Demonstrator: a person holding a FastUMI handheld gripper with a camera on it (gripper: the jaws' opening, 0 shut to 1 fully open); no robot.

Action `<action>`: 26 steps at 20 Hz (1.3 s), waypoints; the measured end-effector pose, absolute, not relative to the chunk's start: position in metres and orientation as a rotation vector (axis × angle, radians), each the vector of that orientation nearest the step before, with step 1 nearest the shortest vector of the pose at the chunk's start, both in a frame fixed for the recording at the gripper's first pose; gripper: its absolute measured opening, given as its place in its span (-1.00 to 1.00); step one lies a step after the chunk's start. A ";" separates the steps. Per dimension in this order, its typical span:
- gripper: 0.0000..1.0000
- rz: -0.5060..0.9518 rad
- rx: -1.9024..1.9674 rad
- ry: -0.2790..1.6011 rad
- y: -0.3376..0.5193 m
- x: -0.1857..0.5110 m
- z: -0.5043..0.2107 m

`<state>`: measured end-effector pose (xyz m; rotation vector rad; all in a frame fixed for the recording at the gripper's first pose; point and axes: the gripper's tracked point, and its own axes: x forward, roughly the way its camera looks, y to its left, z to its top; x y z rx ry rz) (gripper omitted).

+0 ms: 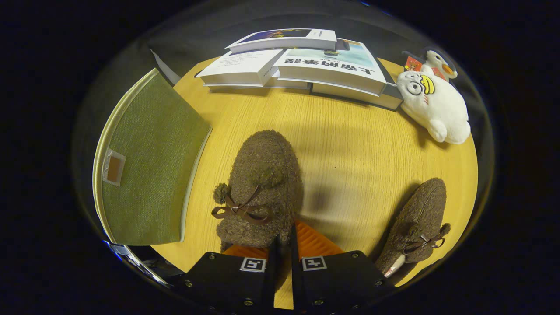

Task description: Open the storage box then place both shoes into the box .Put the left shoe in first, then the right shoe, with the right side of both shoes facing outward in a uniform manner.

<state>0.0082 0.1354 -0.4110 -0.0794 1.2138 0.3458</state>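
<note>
Gripper view: gripper hiding shoe heel.

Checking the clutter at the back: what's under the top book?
The top book rests on more books on the table. Their covers are partly hidden. The tool grips a slipper.

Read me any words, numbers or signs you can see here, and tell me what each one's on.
Book cover: large printed characters, upside down, not surely readable.
Left book: small print, too blurred.
Green box card pocket: nothing legible.
Plush toy tags: too small.
Gripper, closed on the near shoe: square code markers, no words.
</note>
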 end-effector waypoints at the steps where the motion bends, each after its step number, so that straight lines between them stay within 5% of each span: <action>1: -1.00 0.348 -0.063 1.215 0.138 0.006 -0.415; 26: -1.00 0.513 0.141 1.162 0.257 0.009 -0.189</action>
